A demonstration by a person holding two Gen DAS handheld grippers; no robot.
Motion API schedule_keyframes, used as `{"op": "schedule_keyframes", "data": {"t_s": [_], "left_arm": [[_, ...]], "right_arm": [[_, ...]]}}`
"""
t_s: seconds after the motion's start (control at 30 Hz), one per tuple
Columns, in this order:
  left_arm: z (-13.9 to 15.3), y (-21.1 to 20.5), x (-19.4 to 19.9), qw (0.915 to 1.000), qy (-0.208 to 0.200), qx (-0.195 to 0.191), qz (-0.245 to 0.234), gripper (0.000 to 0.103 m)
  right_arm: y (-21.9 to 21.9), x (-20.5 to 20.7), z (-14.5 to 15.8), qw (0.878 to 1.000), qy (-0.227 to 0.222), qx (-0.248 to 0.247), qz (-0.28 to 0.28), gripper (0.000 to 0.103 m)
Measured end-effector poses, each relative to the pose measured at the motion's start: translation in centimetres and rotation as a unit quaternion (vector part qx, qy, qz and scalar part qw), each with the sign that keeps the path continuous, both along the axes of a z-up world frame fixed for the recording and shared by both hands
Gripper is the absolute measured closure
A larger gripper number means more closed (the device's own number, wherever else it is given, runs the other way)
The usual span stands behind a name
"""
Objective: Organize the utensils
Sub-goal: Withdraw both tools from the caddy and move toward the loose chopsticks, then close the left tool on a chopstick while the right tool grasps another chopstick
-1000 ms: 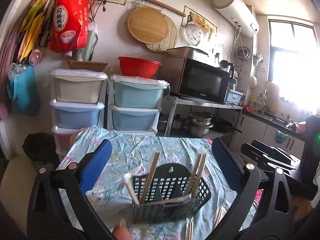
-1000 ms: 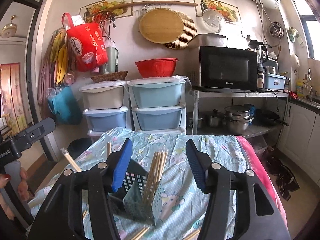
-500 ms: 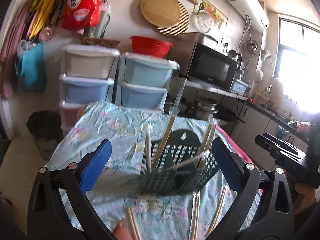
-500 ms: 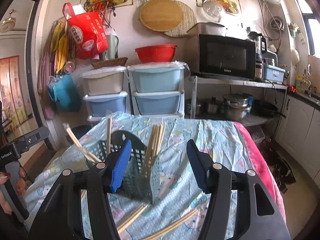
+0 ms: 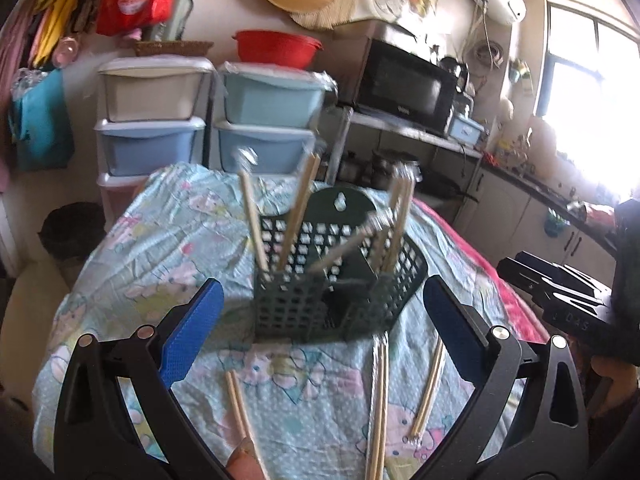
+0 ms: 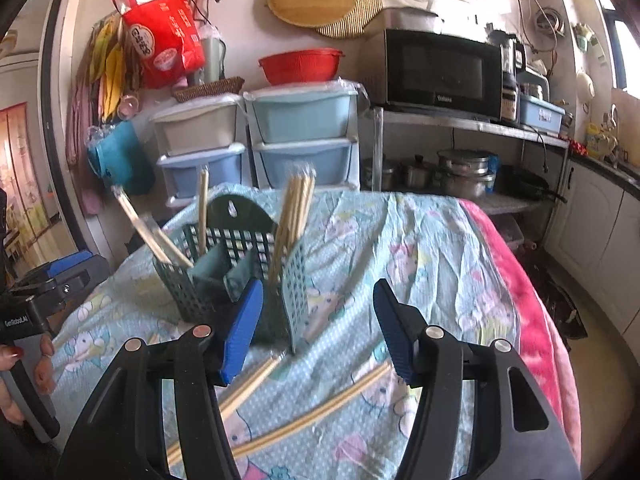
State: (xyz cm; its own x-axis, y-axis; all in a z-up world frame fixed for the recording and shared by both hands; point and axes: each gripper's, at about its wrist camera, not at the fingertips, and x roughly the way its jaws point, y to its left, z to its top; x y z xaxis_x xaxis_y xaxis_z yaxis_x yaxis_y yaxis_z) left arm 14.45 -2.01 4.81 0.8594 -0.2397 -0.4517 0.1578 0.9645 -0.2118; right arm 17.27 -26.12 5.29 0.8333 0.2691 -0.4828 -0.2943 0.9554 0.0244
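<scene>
A small kitchen surrounds a table draped in a pale blue cartoon-print cloth (image 5: pixel 168 240), with a pink blanket edge (image 6: pixel 532 320) showing along its right side. On the cloth, near the middle, stands a dark green perforated plastic utensil caddy (image 5: pixel 320 300) with a rounded back plate and inner dividers; several light wooden chopsticks (image 5: pixel 294 216) lean upright in its compartments, a tight bundle of them (image 6: pixel 294 216) in the right-hand section. More loose wooden chopsticks lie flat on the cloth in front of the caddy: one pair (image 5: pixel 238 408) on the left, a pair (image 5: pixel 380 396) in the middle just touching the caddy's base, and a pair (image 5: pixel 430 392) to the right. The left gripper (image 5: pixel 320 328), black with blue pads, hangs in front of the caddy with its fingers spread wide and nothing between them. The right gripper (image 6: pixel 318 324), seen at the caddy's right end, has its fingers about half parted and empty, the left pad just beside the caddy's wall, with two loose chopsticks (image 6: pixel 304 416) lying below. Behind the table stand stacked blue and white plastic drawer bins (image 5: pixel 208 120), a red colander (image 5: pixel 276 48) on top, and a black microwave (image 5: pixel 404 88) on a metal shelf.
</scene>
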Motion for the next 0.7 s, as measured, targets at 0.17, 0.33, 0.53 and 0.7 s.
{"op": "schedule_keyframes", "data": {"t_s": [0.17,0.33,0.53,0.7], "left_arm": [[-1.7,-2.0,0.9,0.9992,0.027,0.021,-0.022,0.011],[-3.3,-4.0,1.9,0.9967,0.055,0.037,-0.048,0.011],[-5.5,-6.2,3.4,0.9912,0.095,0.051,-0.077,0.011],[-7.2,-8.1,4.5,0.9850,0.123,0.068,-0.100,0.027]], "right_arm": [[-0.7,0.1,-1.8,1.000,0.025,-0.001,-0.006,0.048],[-1.4,0.3,-3.7,0.999,0.048,-0.007,-0.013,0.048],[-2.3,1.3,-5.7,0.997,0.079,-0.013,-0.019,0.048],[-3.1,2.8,-7.2,0.994,0.109,-0.011,-0.023,0.050]]}}
